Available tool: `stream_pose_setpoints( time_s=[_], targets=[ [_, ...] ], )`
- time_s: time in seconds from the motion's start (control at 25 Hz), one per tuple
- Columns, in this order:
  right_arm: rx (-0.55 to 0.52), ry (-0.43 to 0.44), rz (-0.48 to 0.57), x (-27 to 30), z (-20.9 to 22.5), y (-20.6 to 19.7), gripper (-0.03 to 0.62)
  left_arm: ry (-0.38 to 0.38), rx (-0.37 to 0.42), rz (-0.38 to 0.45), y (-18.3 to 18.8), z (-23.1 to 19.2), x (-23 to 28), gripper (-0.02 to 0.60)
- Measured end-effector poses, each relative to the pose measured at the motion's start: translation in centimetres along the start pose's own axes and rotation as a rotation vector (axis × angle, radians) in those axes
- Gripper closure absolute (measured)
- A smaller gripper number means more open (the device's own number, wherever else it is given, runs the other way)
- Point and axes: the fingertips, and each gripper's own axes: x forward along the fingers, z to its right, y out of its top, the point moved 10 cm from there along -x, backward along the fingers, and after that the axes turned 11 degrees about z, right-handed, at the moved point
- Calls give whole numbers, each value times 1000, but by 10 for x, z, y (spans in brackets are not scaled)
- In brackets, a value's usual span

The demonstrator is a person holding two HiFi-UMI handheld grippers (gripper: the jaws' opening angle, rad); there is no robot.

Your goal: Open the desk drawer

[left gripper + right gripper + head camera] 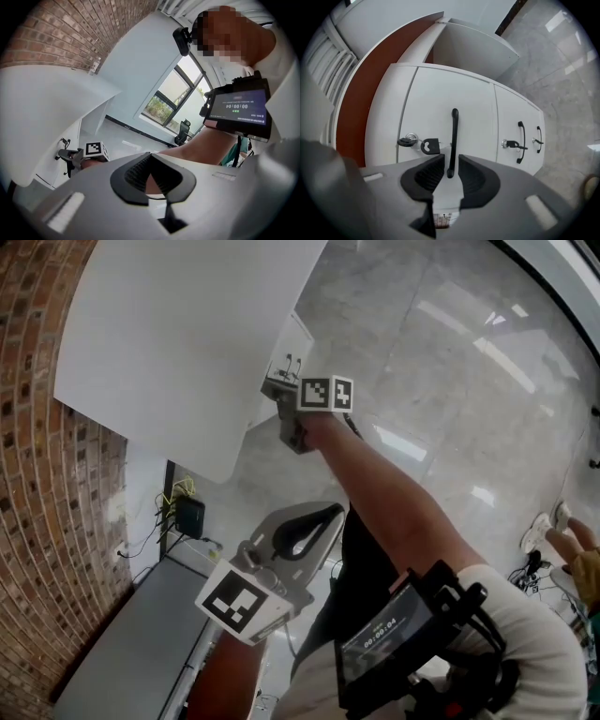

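Left gripper view shows the left gripper with its tips together and nothing held, only the person's own forearm behind the loop of the pads. It hangs well away from the desk and takes no part in the work.

In the right gripper view the drawer fills the middle. A bunch of keys hangs from its lock at 9 o'clock from the black handle. The right gripper stands with its jaws apart, astride the handle's near end, with a gap showing on each side. Two more handled fronts sit at 3 o'clock.

The hazards lie in that placement. Only the tip of the bar is between the pads, so closing here would likely give a shallow bite that slides off under the pull. The key fob lies just beside the 9 o'clock pad and could be pinched or snagged. I cannot tell whether the lock is turned, and if it is, a hard tug would drag the pads off the handle.
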Motion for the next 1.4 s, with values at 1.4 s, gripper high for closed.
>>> stream_pose_setpoints(
  time_s=[1.4],
  targets=[
    [102,-11,40,-46,10,-1,572,-51,-3,11,-17,17,-3,574]
  ],
)
